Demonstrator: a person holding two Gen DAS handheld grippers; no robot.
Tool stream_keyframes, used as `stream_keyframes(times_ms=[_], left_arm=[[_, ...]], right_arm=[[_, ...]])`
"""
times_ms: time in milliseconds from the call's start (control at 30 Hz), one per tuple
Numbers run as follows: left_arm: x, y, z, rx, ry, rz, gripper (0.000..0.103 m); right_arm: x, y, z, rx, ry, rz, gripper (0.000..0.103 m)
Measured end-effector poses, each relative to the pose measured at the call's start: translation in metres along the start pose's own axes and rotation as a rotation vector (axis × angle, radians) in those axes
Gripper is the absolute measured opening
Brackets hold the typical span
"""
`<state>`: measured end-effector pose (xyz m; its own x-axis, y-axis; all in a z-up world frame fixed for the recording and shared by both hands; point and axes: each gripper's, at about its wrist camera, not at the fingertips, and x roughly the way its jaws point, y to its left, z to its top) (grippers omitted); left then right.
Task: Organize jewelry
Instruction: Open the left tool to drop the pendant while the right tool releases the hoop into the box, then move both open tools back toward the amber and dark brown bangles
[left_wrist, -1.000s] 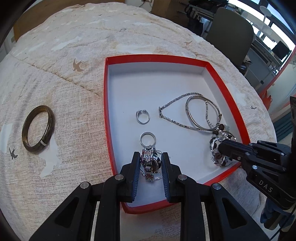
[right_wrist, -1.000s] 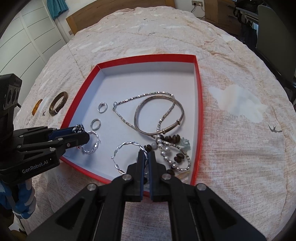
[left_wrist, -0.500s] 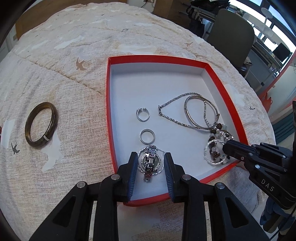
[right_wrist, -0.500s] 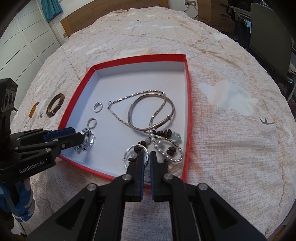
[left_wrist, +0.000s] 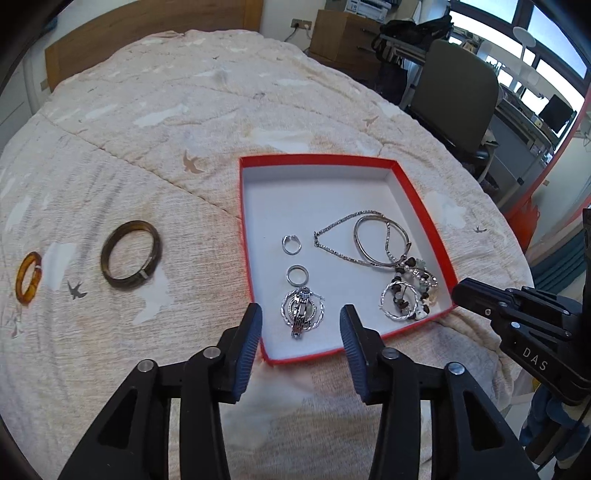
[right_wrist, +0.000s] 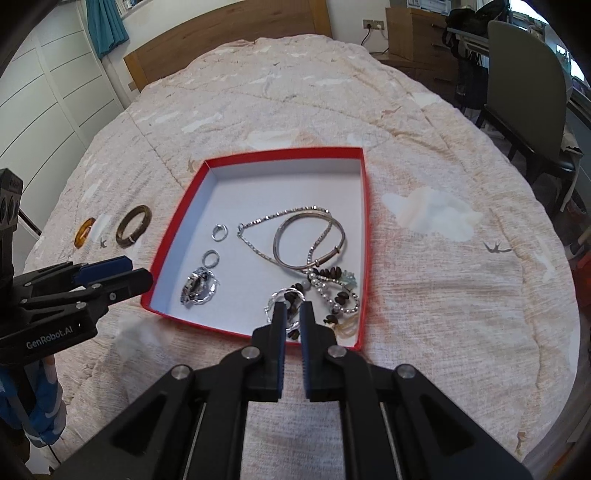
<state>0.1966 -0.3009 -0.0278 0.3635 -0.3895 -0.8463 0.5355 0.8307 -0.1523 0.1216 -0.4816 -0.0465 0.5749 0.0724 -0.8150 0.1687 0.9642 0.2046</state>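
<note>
On the bed (left_wrist: 155, 122), our open, empty left gripper (left_wrist: 300, 317) is nearer the brown bangle (left_wrist: 131, 259) off to its left than our nearly shut, empty right gripper (right_wrist: 290, 314).

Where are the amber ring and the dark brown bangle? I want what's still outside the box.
amber ring (left_wrist: 28, 277), left wrist view, on its band.
dark brown bangle (left_wrist: 110, 275), left wrist view, on its lower left rim.

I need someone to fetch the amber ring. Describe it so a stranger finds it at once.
Start at the red box on the beige bedspread and look outside it, to its left. Past the larger dark brown bangle lies the amber ring. It is the smaller, translucent orange one, farthest from the box.
</note>
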Motion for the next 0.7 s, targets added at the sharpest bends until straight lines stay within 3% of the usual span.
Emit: stream_keyframes(times_ms=[100, 167, 233, 500, 567, 700], left_arm=[[-0.019, 0.002, -0.007, -0.017, -0.029, 0.022, 0.049], [-0.032, 0.004, -0.012, -0.026, -0.054, 0.039, 0.049], [-0.046, 0.006, -0.02, -0.035, -0.081, 0.06, 0.049], [-0.108, 0.015, -0.053, -0.058, -0.164, 0.141, 0.052], [-0.123, 0.018, -0.063, -0.068, -0.179, 0.173, 0.062], [-0.147, 0.024, -0.08, -0.085, -0.215, 0.235, 0.067]], right_arm=[[-0.017, 0.004, -0.003, 0.004, -0.027, 0.001, 0.009], [-0.028, 0.007, -0.005, 0.01, -0.042, 0.001, 0.023], [-0.039, 0.011, -0.009, 0.017, -0.061, 0.006, 0.028], [-0.078, 0.037, -0.028, 0.016, -0.116, 0.051, 0.028], [-0.086, 0.045, -0.034, 0.012, -0.128, 0.066, 0.028], [-0.1, 0.062, -0.047, -0.002, -0.143, 0.083, 0.028]])
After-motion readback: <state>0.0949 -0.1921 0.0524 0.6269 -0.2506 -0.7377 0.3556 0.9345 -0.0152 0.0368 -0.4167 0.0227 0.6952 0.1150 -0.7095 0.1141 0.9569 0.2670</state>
